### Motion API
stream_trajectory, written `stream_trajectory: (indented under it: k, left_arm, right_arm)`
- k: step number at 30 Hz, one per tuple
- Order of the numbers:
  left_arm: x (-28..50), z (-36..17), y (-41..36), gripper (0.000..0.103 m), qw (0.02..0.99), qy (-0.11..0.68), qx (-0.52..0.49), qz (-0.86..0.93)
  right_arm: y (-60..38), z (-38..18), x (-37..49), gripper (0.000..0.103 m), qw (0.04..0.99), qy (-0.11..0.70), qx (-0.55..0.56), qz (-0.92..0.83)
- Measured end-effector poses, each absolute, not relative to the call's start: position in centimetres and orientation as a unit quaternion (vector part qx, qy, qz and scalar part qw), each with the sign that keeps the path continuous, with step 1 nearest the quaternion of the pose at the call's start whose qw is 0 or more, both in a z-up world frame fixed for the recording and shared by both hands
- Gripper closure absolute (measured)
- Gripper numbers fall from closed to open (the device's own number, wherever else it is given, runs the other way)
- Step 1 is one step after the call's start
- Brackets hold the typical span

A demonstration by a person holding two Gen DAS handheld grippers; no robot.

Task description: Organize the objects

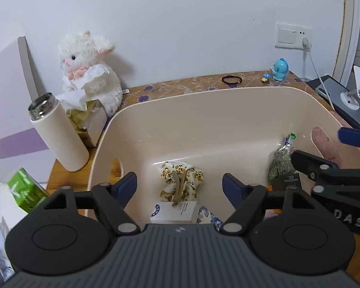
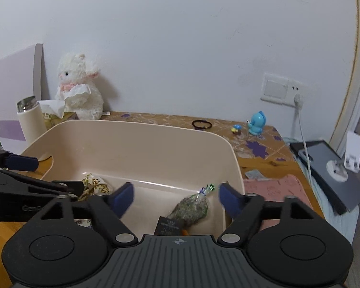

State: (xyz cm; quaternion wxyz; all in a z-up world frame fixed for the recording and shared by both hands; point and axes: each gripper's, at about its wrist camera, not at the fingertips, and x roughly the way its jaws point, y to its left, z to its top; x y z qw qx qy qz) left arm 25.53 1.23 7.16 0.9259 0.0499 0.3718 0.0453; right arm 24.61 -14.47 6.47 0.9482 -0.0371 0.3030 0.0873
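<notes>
1. The big beige bin [image 1: 204, 124] sits on the table [image 1: 180, 84]. Some small things are already inside it, so part of the tidying looks done.
2. Inside the bin, three things can be counted for sure: one flowery cloth pouch [image 1: 181, 182] near 6 o'clock of the bin floor in the left wrist view, one clear bag of dried herbs [image 2: 192, 207], and one white card [image 1: 172, 212] just below the pouch. A bit of blue-patterned cloth [image 1: 207, 216] peeks out beside the card; it is too hidden to tell what it is.
3. Things not yet in the bin look like the job that is left. At about 1 o'clock behind the bin lie one black hair tie [image 1: 231, 79], one blue toy bird [image 1: 279, 69] and one tiny mushroom toy [image 1: 266, 76].
4. At 10 o'clock stand one white plush bunny [image 1: 88, 72] and one cream bottle [image 1: 60, 132] with no lid. One green box [image 1: 24, 192] is at 8 o'clock.
5. The left gripper [image 1: 180, 187] is spread wide and holds nothing. It hangs over the pouch.
6. The right gripper [image 2: 176, 196] is also spread wide and holds nothing. It hangs over the herb bag at the bin's right side.
</notes>
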Motion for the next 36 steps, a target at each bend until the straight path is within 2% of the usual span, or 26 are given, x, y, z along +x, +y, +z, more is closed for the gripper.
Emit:
stream_trajectory:
  k: [2,6,11,26,36]
  left_arm:
    - [24.9,7.7,1.3,0.023,0.927,0.371,0.042,0.040]
    - [23.3,8.6,1.4,0.014,0.932,0.358,0.031,0.038]
    - [21.2,9.3,1.6,0.012,0.938,0.345,0.028,0.031]
    - [14.0,8.4,3.4,0.010,0.943,0.331,-0.009,0.001]
    - [9.8,6.7,3.7,0.010,0.940,0.342,0.009,-0.020]
  right_arm:
    - [-14.8,6.6,24.2,0.007,0.946,0.311,-0.030,0.087]
    - [-15.1,7.0,22.5,0.004,0.948,0.308,-0.034,0.079]
    - [-15.4,7.6,20.1,0.001,0.950,0.300,-0.031,0.076]
    - [-16.0,7.3,11.8,0.000,0.953,0.287,-0.024,0.097]
    - [-16.1,4.9,8.7,0.000,0.947,0.306,-0.024,0.093]
